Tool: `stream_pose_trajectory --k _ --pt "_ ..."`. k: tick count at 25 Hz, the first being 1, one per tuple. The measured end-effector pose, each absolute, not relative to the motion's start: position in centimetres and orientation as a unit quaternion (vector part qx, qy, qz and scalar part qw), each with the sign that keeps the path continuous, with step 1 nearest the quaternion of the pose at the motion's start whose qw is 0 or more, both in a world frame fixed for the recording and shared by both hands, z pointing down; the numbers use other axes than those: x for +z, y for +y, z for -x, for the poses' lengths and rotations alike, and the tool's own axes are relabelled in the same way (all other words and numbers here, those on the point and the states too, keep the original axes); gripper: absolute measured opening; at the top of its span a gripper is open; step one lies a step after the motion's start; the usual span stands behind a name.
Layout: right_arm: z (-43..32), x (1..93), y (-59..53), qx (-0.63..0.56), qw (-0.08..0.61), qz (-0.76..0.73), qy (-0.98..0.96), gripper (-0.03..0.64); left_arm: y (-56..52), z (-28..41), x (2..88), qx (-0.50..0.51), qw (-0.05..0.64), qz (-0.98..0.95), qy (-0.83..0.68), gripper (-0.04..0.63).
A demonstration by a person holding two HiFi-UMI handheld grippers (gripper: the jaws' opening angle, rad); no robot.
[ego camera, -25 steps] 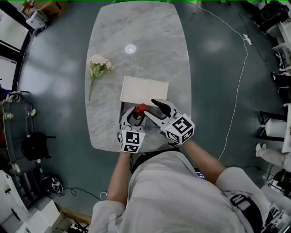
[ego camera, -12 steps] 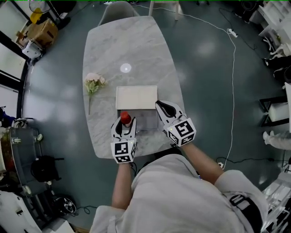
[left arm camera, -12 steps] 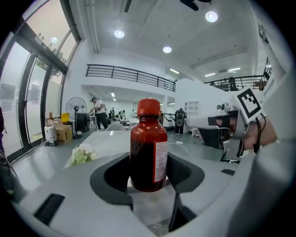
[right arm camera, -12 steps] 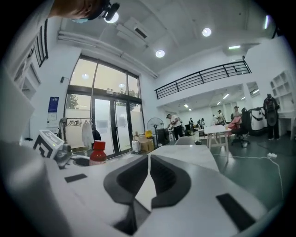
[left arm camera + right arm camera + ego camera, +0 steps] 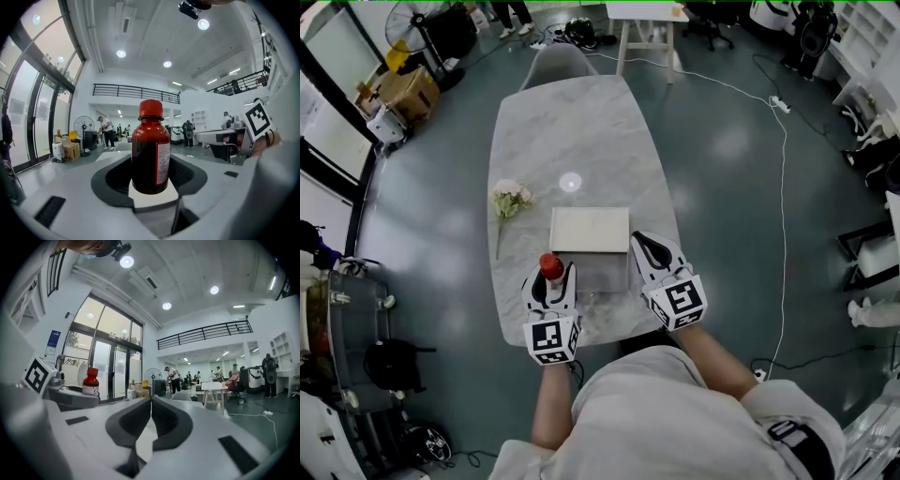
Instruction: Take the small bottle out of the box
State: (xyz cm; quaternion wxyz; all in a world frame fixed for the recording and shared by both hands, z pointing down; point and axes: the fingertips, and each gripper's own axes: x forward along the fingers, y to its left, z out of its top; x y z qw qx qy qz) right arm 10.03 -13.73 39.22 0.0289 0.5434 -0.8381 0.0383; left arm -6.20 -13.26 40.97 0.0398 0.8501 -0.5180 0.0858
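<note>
The small dark-red bottle (image 5: 550,267) with a red cap stands upright between the pads of my left gripper (image 5: 551,278), which is shut on its body, at the near left of the marble table (image 5: 572,131). In the left gripper view the bottle (image 5: 150,150) fills the middle of that gripper (image 5: 150,180). The open box (image 5: 602,273) with its white lid (image 5: 590,229) lies just to the right. My right gripper (image 5: 645,244) hovers at the box's right side. Its jaws are closing the last bit and meet with nothing between them (image 5: 151,411). From there the bottle (image 5: 90,382) shows at left.
A small bunch of pale flowers (image 5: 511,199) lies left of the lid. A chair (image 5: 558,61) stands at the table's far end and a white cable (image 5: 773,141) runs over the floor at right. Several people stand in the hall far behind.
The right gripper, open beside the bottle a second ago, has drawn back to the right and shut empty. The left gripper has carried the bottle a little leftward, off the box.
</note>
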Motion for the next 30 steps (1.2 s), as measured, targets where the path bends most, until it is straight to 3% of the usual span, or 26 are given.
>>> stream_pose_trajectory --k 11,30 --pt "-10.0 34.2 -12.8 -0.009 0.003 -0.545 -0.838 0.031 -12.2 6.9 35.1 0.04 0.005 -0.846 -0.531 0.236" --pt "-9.7 33.6 -12.8 -0.02 0.009 -0.543 -0.84 0.026 -11.5 5.9 34.2 0.035 -0.002 -0.856 -0.516 0.236"
